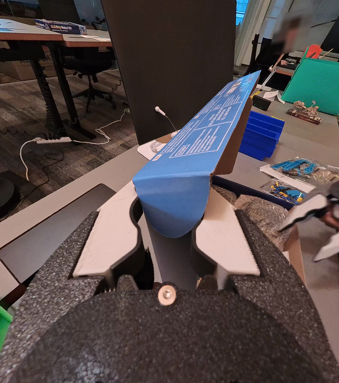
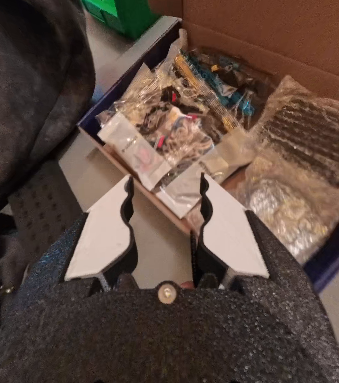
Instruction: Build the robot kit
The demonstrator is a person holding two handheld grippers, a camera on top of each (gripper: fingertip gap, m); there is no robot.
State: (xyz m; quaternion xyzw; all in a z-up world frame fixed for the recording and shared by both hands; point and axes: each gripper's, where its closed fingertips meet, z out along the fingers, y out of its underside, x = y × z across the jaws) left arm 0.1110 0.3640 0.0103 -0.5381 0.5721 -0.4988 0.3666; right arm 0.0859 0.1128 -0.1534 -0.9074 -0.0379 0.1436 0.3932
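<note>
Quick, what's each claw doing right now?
Left gripper: shut on the blue box flap.
Right gripper: open, empty, above the box of bags.

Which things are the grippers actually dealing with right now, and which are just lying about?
In hand or nearest:
left gripper, around the blue box lid
right gripper, open above the open box of bagged parts

Lying about:
blue bin
green bin
parts bags on table

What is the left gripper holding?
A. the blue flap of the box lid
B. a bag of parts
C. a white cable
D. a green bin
A: the left gripper has its fingers closed on the blue flap of the raised box lid.
</note>
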